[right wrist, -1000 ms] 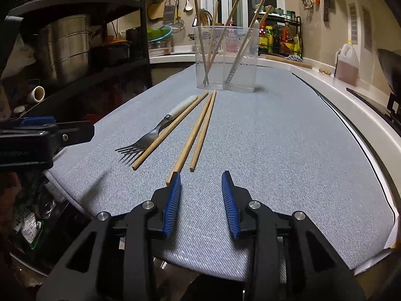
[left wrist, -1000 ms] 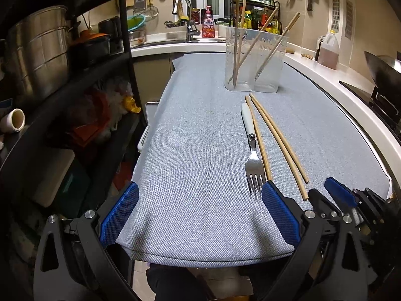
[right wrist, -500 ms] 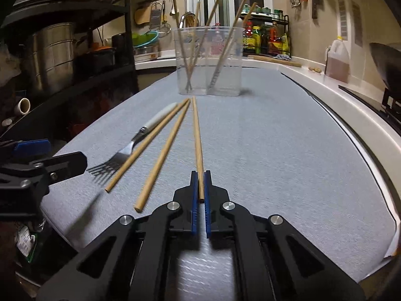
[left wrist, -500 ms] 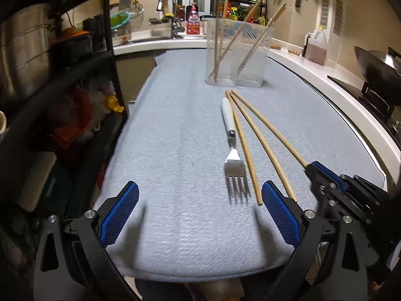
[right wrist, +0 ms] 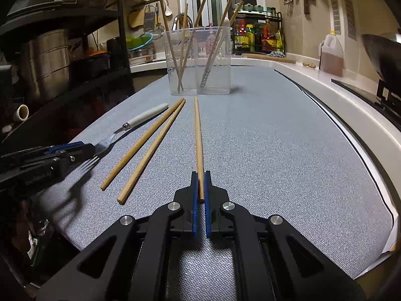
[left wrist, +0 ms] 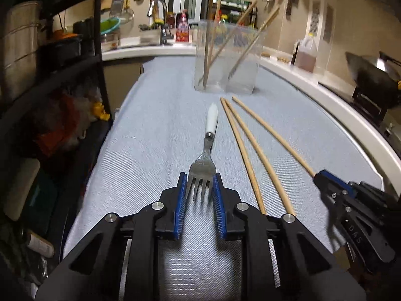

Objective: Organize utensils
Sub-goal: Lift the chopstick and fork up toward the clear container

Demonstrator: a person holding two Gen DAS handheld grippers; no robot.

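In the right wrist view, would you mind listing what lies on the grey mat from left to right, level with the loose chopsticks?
left gripper shut on the fork → two loose chopsticks lying side by side → single chopstick held in the right gripper.

I am looking along a counter covered by a grey-blue woven cloth, its white rim showing along the right edge. A clear plastic holder with two compartments is standing on the cloth toward the far edge, wooden sticks leaning inside it. In front of it, a white-handled fork is lying with its tines pointing at the near edge. Just to its right, two wooden chopsticks are lying side by side, nearly touching at their far tips. A third chopstick is lying apart, further right.
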